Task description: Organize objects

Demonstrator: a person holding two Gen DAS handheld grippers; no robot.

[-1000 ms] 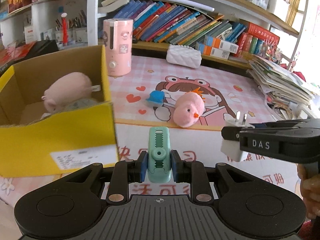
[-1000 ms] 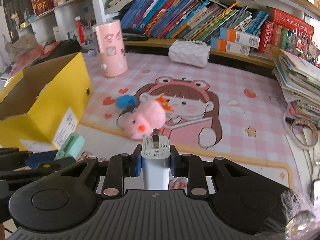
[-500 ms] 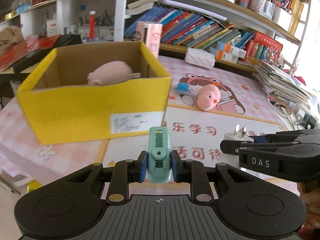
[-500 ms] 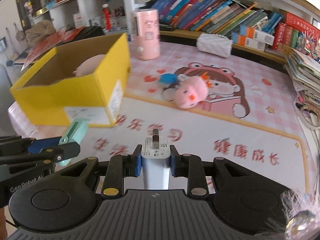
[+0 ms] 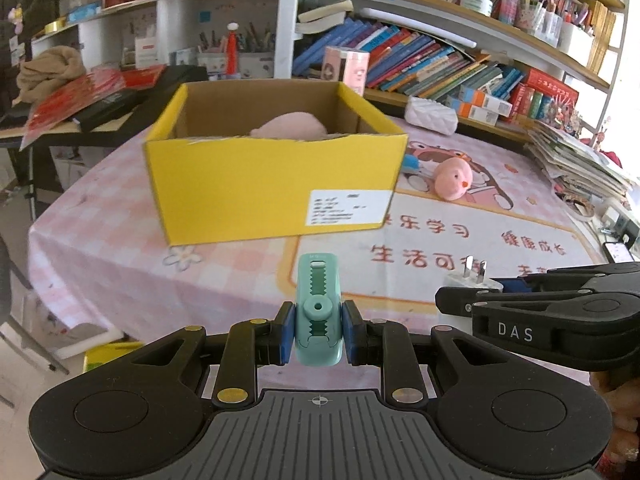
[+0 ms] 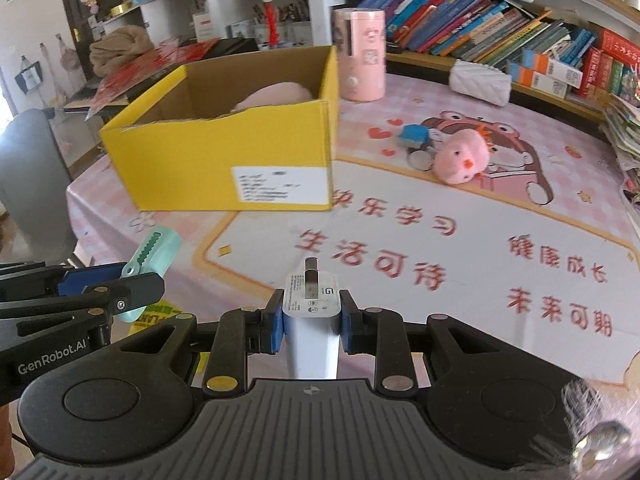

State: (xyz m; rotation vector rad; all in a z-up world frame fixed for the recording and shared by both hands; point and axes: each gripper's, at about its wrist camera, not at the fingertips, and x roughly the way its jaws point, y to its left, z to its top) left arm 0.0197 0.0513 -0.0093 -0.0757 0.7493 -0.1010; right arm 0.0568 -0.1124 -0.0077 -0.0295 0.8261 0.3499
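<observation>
Left wrist view: the left gripper (image 5: 318,334) is clamped on a mint green clip (image 5: 319,308), blue pads pressed against both its sides, clip pointing straight ahead. It hangs in the air near the table's front edge, with the yellow box (image 5: 276,184) ahead on the pink tablecloth (image 5: 100,216). Open top, white label on the front wall, and a pink plush (image 5: 294,127) lying inside.

Right wrist view: the right gripper (image 6: 311,326) is gripping a white charger (image 6: 311,312), prongs facing forward, pads tight on both sides. The charger is off the table too, well short of the box, which sits ahead and to the left from here.

Both grippers are side by side, the left one's clip poking up at the left edge of the right view.

On the mat right of the box there's a pink chick toy (image 6: 464,158) with a small blue thing (image 6: 414,135) just beside it. A pink cylinder (image 6: 360,66) stands behind the box, books (image 5: 420,64) on the shelf behind.
</observation>
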